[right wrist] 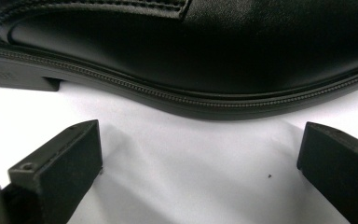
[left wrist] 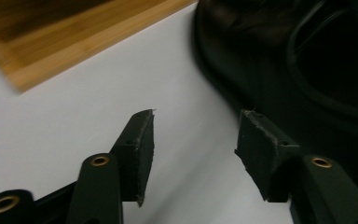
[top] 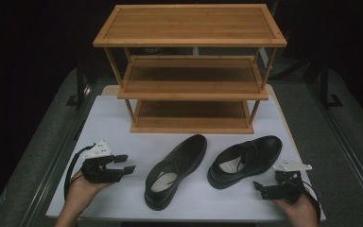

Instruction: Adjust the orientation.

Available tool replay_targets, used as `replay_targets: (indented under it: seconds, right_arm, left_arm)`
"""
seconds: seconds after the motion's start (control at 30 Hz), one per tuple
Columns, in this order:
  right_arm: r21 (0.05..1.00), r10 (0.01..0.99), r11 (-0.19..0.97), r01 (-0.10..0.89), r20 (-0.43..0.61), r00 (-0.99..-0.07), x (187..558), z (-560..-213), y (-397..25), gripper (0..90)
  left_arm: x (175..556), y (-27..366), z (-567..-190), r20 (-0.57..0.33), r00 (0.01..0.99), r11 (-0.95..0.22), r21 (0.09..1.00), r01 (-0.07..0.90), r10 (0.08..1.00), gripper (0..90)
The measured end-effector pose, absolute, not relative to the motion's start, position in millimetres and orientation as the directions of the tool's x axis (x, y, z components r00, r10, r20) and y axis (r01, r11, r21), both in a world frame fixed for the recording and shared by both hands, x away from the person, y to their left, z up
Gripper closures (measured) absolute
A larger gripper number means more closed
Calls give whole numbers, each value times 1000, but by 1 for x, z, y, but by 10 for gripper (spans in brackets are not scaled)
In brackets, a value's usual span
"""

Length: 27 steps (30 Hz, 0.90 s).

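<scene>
Two black leather shoes lie on the white board in front of a wooden rack. The left shoe points up and right; the right shoe lies beside it. My left gripper is open just left of the left shoe, nothing between its fingers. My right gripper is open at the right shoe's sole side, a short gap away, holding nothing.
A three-tier wooden shoe rack stands at the back of the white board, all shelves bare; its bottom shelf edge shows in the left gripper view. Dark floor surrounds the table.
</scene>
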State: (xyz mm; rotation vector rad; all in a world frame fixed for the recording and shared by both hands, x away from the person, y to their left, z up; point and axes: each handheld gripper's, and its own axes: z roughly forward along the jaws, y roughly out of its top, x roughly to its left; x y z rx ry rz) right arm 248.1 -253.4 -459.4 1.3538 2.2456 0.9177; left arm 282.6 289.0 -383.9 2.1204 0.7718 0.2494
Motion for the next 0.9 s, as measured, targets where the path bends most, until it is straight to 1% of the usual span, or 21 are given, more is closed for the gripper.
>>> replay_targets:
  seconds: [0.17,0.47,0.67,0.9]
  right_arm:
    - [690,880,329,645,24,-475,248,-459,-253,0]
    - [690,879,330,645,24,-475,248,-459,-253,0]
    - [690,879,331,644,23,-476,248,-459,-254,0]
    - [690,879,331,644,22,-476,248,-459,-254,0]
  left_arm:
    - [286,264,-367,-98,833,-471,786,401,545,496]
    - [293,235,-351,-91,873,-487,800,351,479,508]
    - [302,209,-348,-78,900,-512,800,314,430,510]
    - [310,191,-355,-87,910,-536,784,314,406,515]
